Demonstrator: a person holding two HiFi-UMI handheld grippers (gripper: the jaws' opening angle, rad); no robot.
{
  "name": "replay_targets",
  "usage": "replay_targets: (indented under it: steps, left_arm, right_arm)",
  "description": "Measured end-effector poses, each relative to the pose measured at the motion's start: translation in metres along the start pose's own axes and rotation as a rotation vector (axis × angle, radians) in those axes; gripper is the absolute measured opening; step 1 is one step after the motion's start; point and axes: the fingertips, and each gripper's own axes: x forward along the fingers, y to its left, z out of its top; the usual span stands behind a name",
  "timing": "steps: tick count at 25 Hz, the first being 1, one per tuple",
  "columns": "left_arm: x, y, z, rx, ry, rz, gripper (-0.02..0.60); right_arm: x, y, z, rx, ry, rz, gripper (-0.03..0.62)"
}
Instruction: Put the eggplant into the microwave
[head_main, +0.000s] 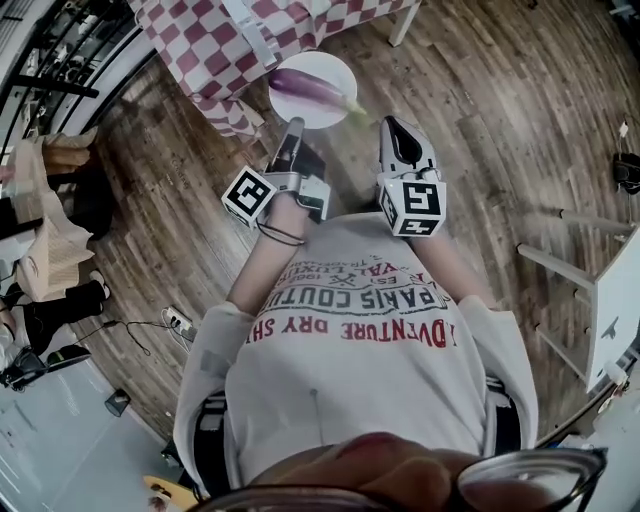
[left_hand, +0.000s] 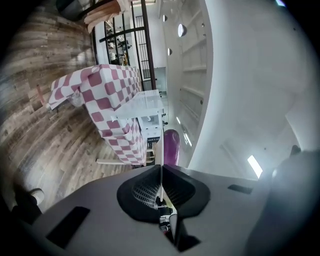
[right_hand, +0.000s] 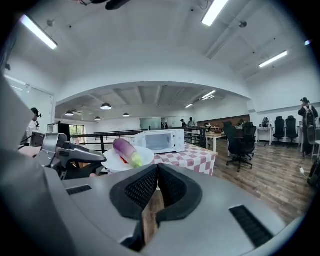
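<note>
Wooden floorboards fill most of the head view, under a person in a white printed shirt who holds both tools out in front. Next in size is the table at the top left of that view, draped in a red-and-white checked cloth that hangs over its edges. On its top, seen from the right gripper view, stands a white microwave, set back from the table's near corner; whether its door is open or closed cannot be told from here.

A round white plate hangs in the air just off the table's corner, carried only by its rim. The eggplant lies across the plate's middle, purple body toward the table side and green stem end reaching the opposite rim.

The left gripper has its jaws pinched on the plate's near rim; in its own view the plate shows edge-on as a thin white line between the pads, with the eggplant just beyond.

The right gripper sits beside the plate's rim, apart from it, jaws pressed together with nothing between them.
</note>
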Motion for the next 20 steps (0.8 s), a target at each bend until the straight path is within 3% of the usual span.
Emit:
replay_targets:
  steps: [6, 12, 20]
  left_arm:
    - [0.078, -0.002, -0.025, -0.03, -0.1, 0.02, 0.031]
    - [0.143, -0.004, -0.047, -0.037, -0.165, 0.015, 0.031]
    - [0.21, -0.002, -0.07, -0.022, -0.132, 0.012, 0.031]
  right_arm:
    - [0.05, -0.08, 0.021, -0.046, -0.011, 0.09, 0.026]
    - [0.079, -0.155, 0.028, -0.078, 0.004, 0.115, 0.026]
    - [0.117, -0.209, 0.035, -0.038, 0.005, 0.117, 0.026]
